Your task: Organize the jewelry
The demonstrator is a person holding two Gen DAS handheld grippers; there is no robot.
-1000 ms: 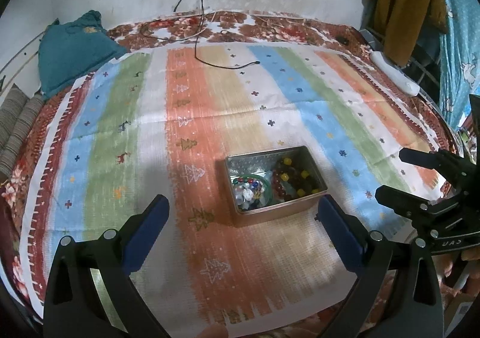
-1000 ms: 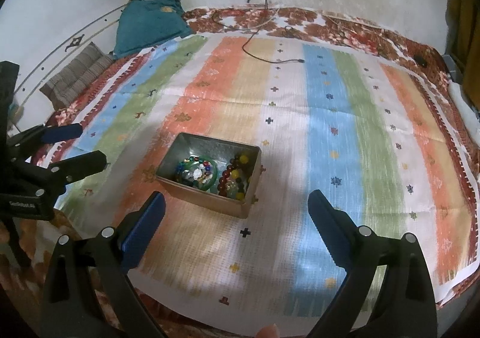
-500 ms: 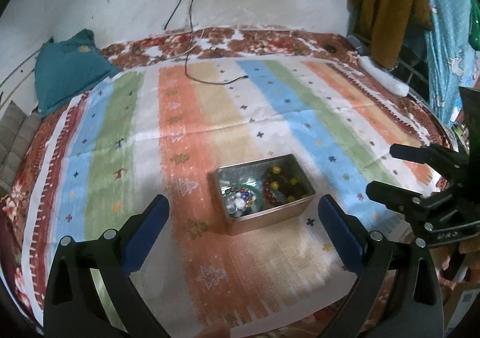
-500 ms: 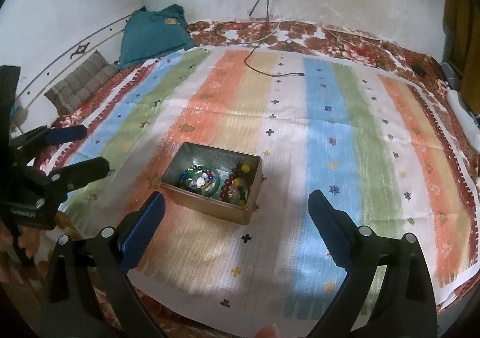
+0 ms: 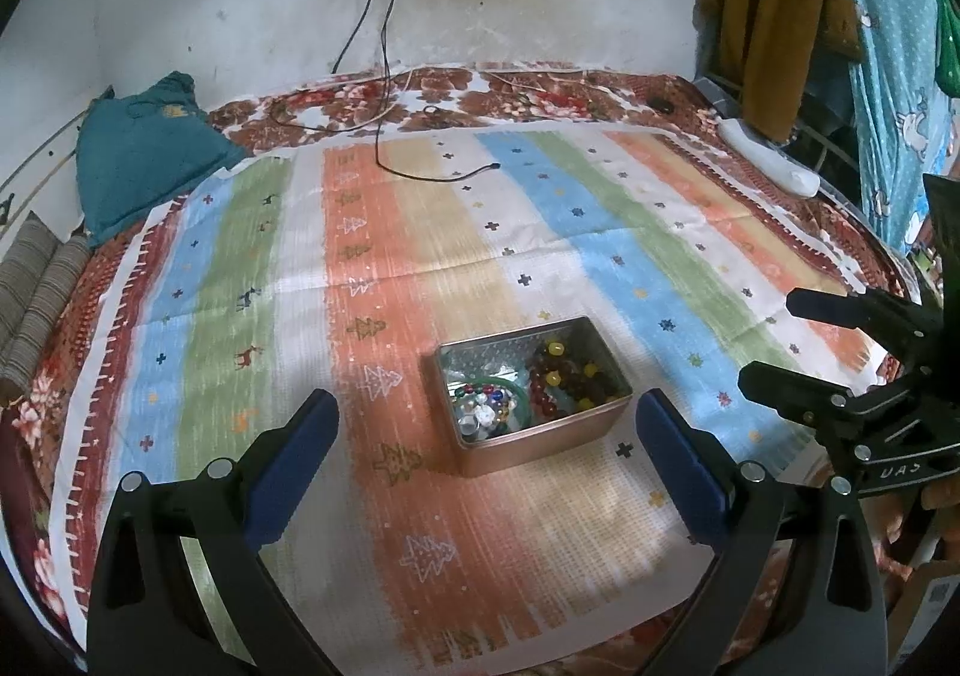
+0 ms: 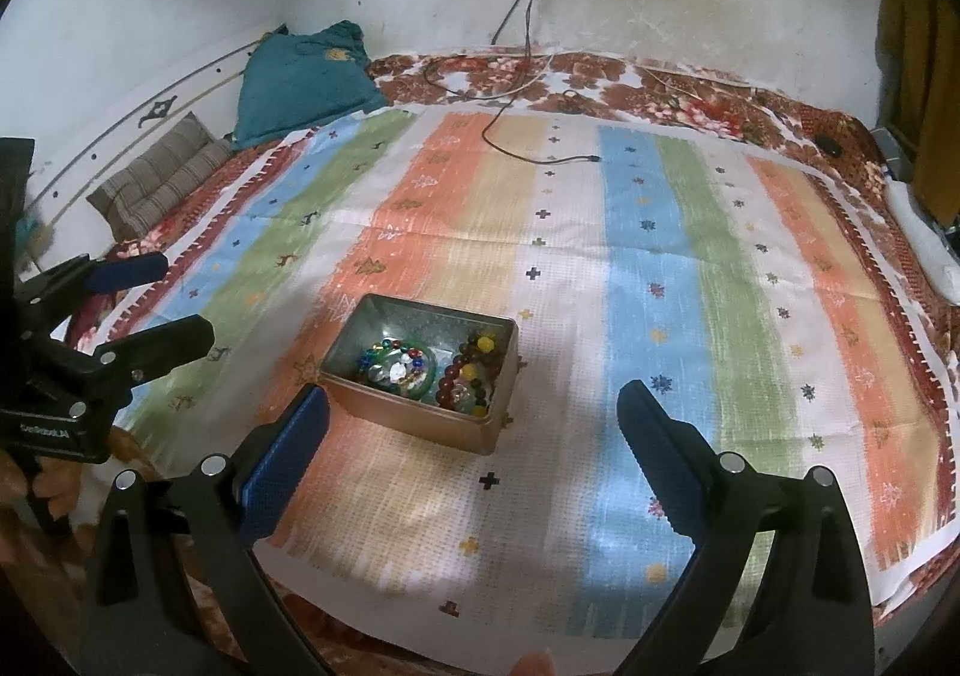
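Observation:
A rectangular metal tin [image 5: 540, 439] [image 6: 414, 418] sits on the striped cloth near its front edge. It holds beaded jewelry: a green bangle with colourful beads [image 5: 489, 406] [image 6: 399, 364] on the left and dark red and yellow bead strands [image 5: 564, 376] [image 6: 471, 370] on the right. My left gripper [image 5: 486, 424] is open and empty, held back from the tin. My right gripper [image 6: 474, 424] is open and empty, also short of the tin. Each gripper shows at the side of the other's view [image 5: 840, 370] [image 6: 114, 316].
A striped cloth [image 5: 420, 256] [image 6: 660, 256] covers a floral bed. A black charger cable [image 5: 432, 175] [image 6: 540, 156] runs from a wall socket onto the cloth. A teal pillow [image 5: 144, 165] and a striped cushion [image 6: 162, 178] lie at the left. Clothes [image 5: 774, 9] hang at the right.
Both grippers have pulled back and tilted up, so the tin sits lower and smaller in both views and more wall shows. Both stay open. The tin has not moved.

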